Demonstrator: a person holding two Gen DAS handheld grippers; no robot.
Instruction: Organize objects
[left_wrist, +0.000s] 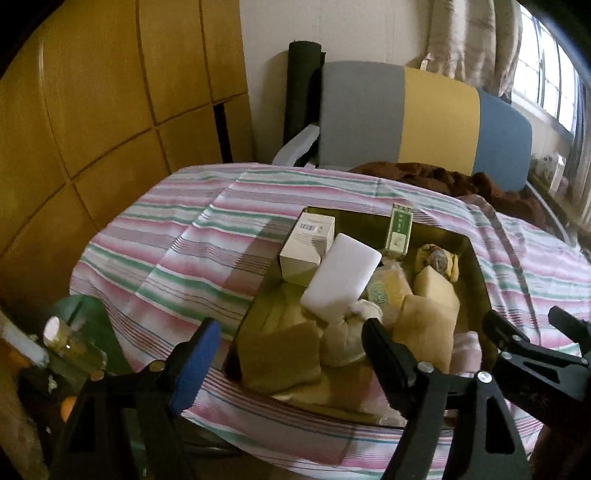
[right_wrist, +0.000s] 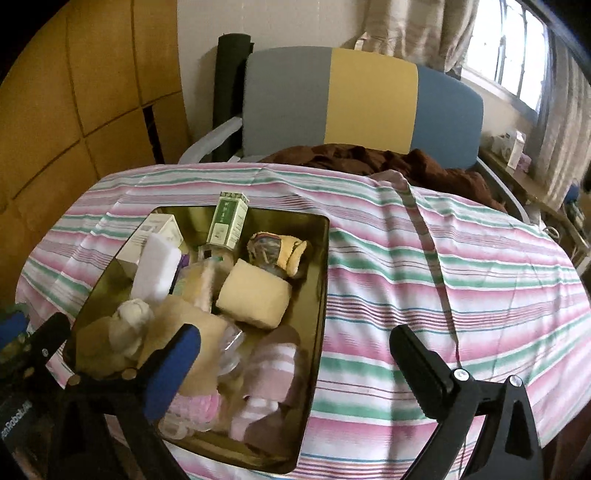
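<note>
Gold tin (right_wrist: 325, 280), striped cloth (right_wrist: 461, 295) alongside

Daylight comes in through the window (right_wrist: 517, 55) at the upper right, which glares nearly white, and the room away from it stays dim and yellowish. The wooden panels (left_wrist: 92, 110) on the left sit in shade. Inside the metal tin (right_wrist: 317, 295) the near corners are dark, and its wall mirrors the striped cloth (right_wrist: 443, 295). Both views bow strongly at the edges, with black corners. Near things look soft, slightly smeared.
</note>
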